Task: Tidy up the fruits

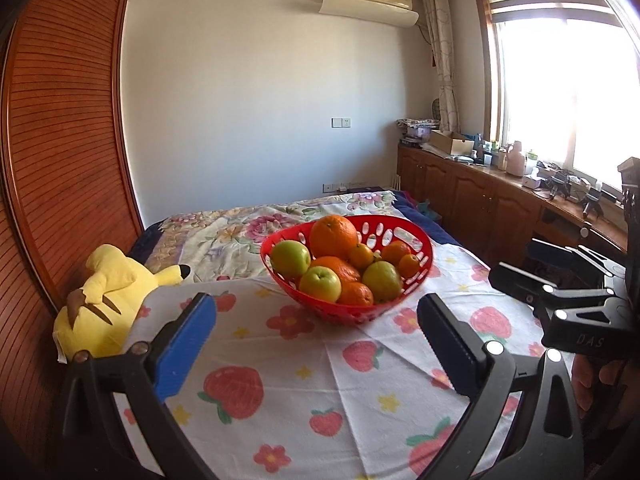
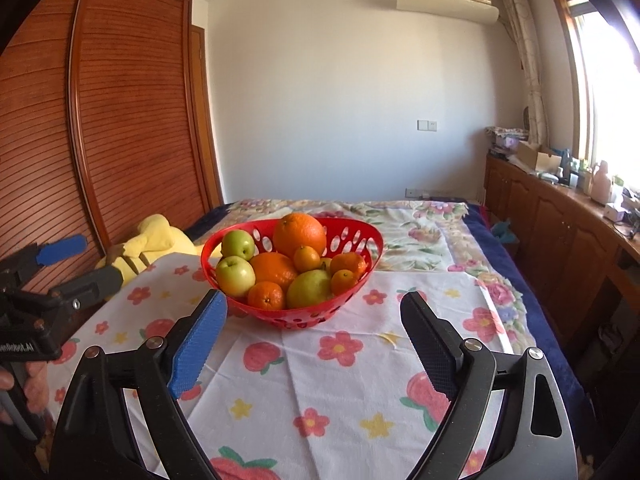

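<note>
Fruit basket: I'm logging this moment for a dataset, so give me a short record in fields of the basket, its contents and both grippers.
basket: red basket with holes, on the strawberry cloth
fruit: oranges, one large orange on top, and green apples, all inside
left gripper: open, empty, short of basket
right gripper: open, empty, short of basket
beside cloth: yellow plush

both wrist views near, facing basket [image 1: 416,276]
</note>
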Demonstrator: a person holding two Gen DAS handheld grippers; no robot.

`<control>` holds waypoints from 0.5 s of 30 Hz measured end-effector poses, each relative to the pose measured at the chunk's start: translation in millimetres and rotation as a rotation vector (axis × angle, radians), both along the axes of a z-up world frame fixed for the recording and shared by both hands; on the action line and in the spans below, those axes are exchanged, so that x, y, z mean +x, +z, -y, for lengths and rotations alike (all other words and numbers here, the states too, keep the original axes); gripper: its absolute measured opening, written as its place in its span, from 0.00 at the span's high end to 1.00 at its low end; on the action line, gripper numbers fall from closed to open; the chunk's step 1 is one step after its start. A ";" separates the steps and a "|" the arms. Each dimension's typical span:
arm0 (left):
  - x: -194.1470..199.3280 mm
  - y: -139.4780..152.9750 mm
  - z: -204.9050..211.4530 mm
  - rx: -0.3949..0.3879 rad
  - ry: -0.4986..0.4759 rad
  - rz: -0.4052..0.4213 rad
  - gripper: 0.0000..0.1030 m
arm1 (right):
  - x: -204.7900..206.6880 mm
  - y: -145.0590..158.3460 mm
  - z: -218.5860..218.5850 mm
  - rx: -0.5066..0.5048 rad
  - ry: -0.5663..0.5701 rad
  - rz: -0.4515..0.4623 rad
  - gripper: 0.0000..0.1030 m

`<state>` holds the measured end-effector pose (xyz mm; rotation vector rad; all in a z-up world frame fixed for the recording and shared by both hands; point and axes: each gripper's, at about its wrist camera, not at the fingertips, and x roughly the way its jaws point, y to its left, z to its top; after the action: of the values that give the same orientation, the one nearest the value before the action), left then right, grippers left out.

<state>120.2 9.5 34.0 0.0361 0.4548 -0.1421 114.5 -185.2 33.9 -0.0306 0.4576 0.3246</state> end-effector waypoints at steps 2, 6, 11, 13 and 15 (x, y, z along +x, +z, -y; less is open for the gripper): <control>-8.6 0.3 2.1 0.000 -0.002 0.000 0.02 | -6.3 1.3 1.7 0.005 0.002 -0.003 0.12; -25.8 4.3 7.1 0.006 -0.007 0.005 0.02 | -22.5 6.2 4.8 0.006 -0.008 0.007 0.12; -47.9 9.1 5.2 0.005 0.010 0.016 0.02 | -45.8 13.4 6.2 0.002 -0.016 0.030 0.12; -55.1 10.6 2.6 -0.003 0.021 0.021 0.02 | -52.5 14.6 6.6 0.003 -0.019 0.036 0.12; -60.9 11.5 0.1 -0.010 0.031 0.022 0.02 | -58.1 15.3 8.5 0.013 -0.020 0.035 0.12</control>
<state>59.3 9.4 45.5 0.0203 0.4325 -0.1132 56.4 -193.8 49.2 -0.0189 0.4204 0.3068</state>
